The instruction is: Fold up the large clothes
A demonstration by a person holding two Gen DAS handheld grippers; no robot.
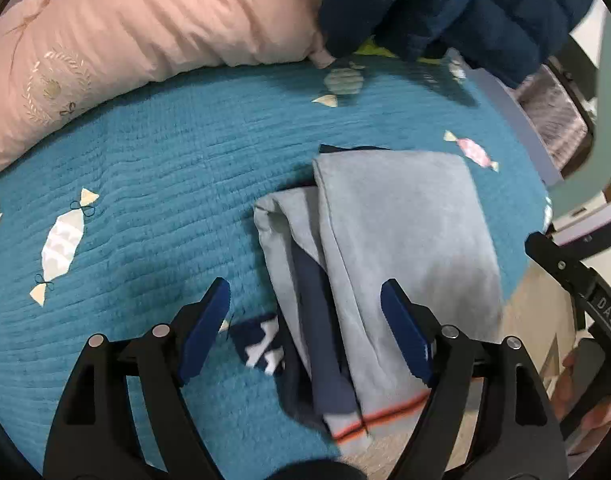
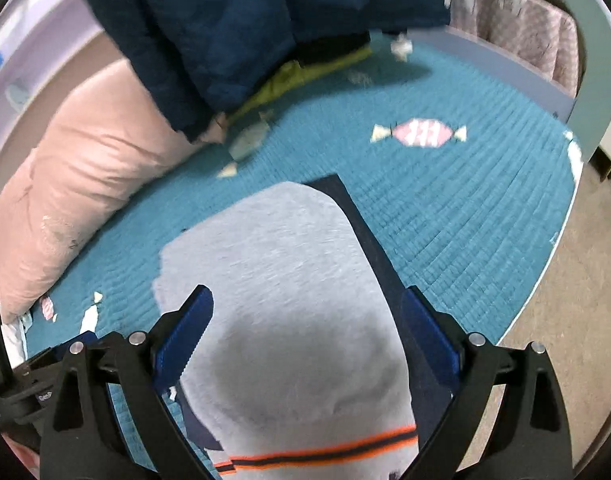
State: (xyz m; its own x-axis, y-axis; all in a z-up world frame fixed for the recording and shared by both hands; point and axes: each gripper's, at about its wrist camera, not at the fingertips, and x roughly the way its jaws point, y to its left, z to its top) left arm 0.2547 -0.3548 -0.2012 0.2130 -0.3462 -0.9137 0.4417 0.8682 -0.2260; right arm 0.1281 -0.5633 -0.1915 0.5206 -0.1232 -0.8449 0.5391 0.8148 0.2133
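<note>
A grey sweatshirt (image 1: 401, 232) with navy parts and an orange-striped hem lies folded into a narrow stack on the teal quilt (image 1: 165, 168). It also shows in the right wrist view (image 2: 289, 296). My left gripper (image 1: 305, 300) is open, its blue pads on either side of the stack's left, looser folds, and holds nothing. My right gripper (image 2: 307, 312) is open over the stack's near end, with the grey cloth between its pads but not pinched. The right gripper's body shows at the right edge of the left wrist view (image 1: 577, 280).
A pink pillow (image 1: 125, 40) lies along the far left of the quilt. A dark blue puffer jacket (image 2: 245, 20) is heaped at the far end over a yellow-green garment (image 2: 297, 80). The bed edge and beige floor (image 2: 565, 320) lie to the right.
</note>
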